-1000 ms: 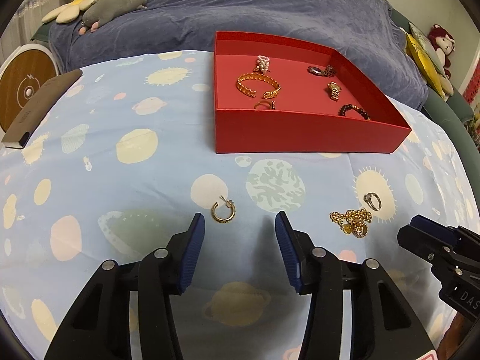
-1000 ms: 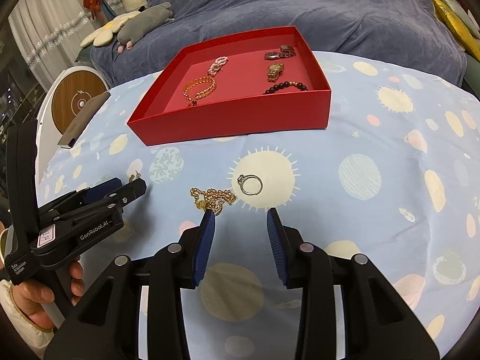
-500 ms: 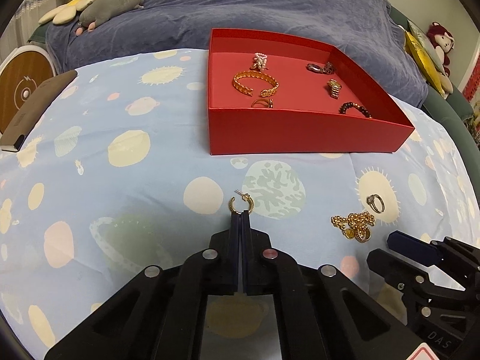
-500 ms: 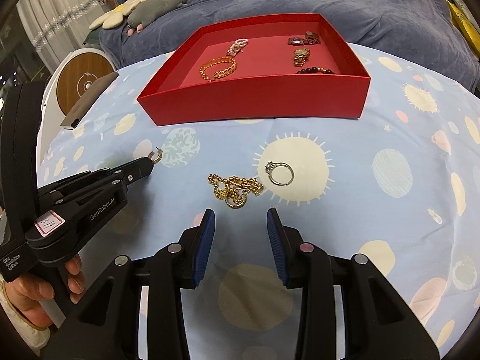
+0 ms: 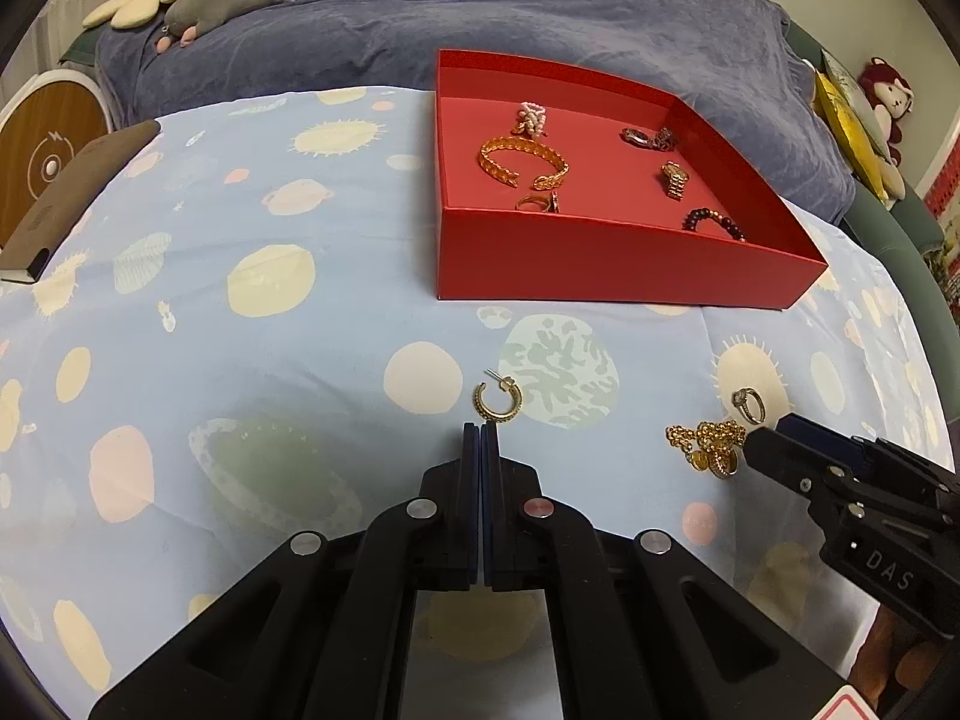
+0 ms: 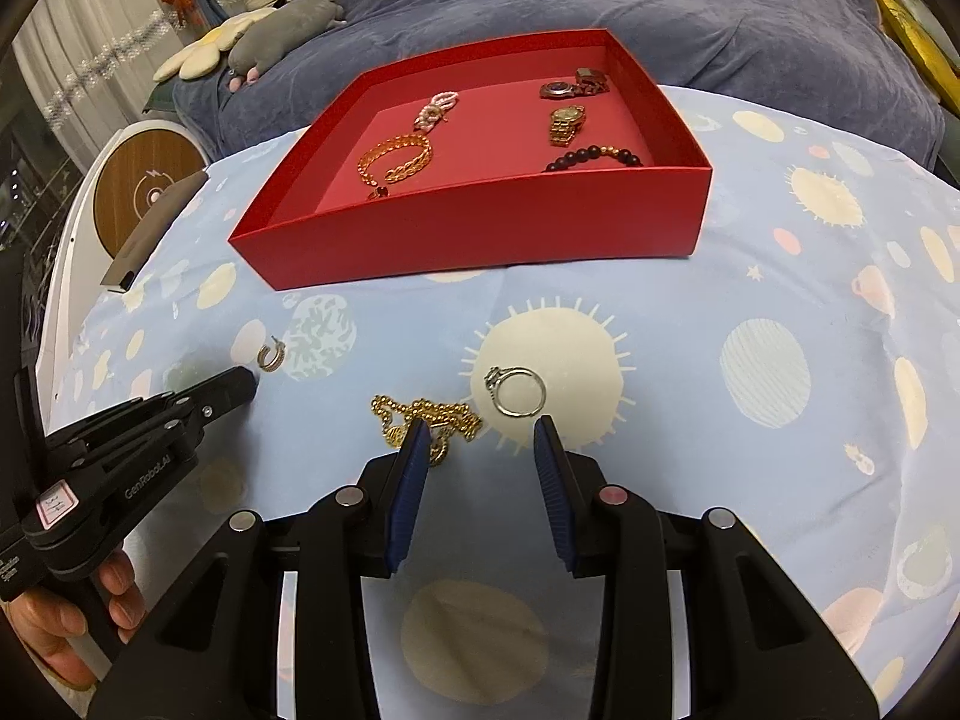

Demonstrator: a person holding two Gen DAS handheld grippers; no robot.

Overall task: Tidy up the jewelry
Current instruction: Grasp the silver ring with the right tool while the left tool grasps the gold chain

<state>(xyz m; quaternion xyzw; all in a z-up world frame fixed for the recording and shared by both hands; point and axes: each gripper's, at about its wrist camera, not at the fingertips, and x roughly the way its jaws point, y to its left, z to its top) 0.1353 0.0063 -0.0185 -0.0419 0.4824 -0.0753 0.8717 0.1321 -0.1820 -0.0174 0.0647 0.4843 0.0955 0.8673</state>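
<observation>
Already in the open red cardboard box (image 6: pixel 480 228): gold chain bangle (image 6: pixel 396 159), watches, bead bracelet. Left on the planet-print blue cloth near its front edge: gold hoop earring (image 5: pixel 498 402), seemingly pinched by closed left gripper (image 5: pixel 481 438); gold chain necklace (image 6: pixel 429 417) and silver ring (image 6: pixel 519 390) ahead of parted, empty right gripper (image 6: pixel 480 438).

1. The left gripper (image 5: pixel 481 429) has a black plastic body, silver round screws and dark blue ribbed pads.
2. Its side (image 6: pixel 120 468) carries white "GenRobot.AI" lettering and a small white label edged in pink.
3. The right gripper (image 6: pixel 480 432) is built alike; its side (image 5: pixel 888 564) reads "DAS".
</observation>
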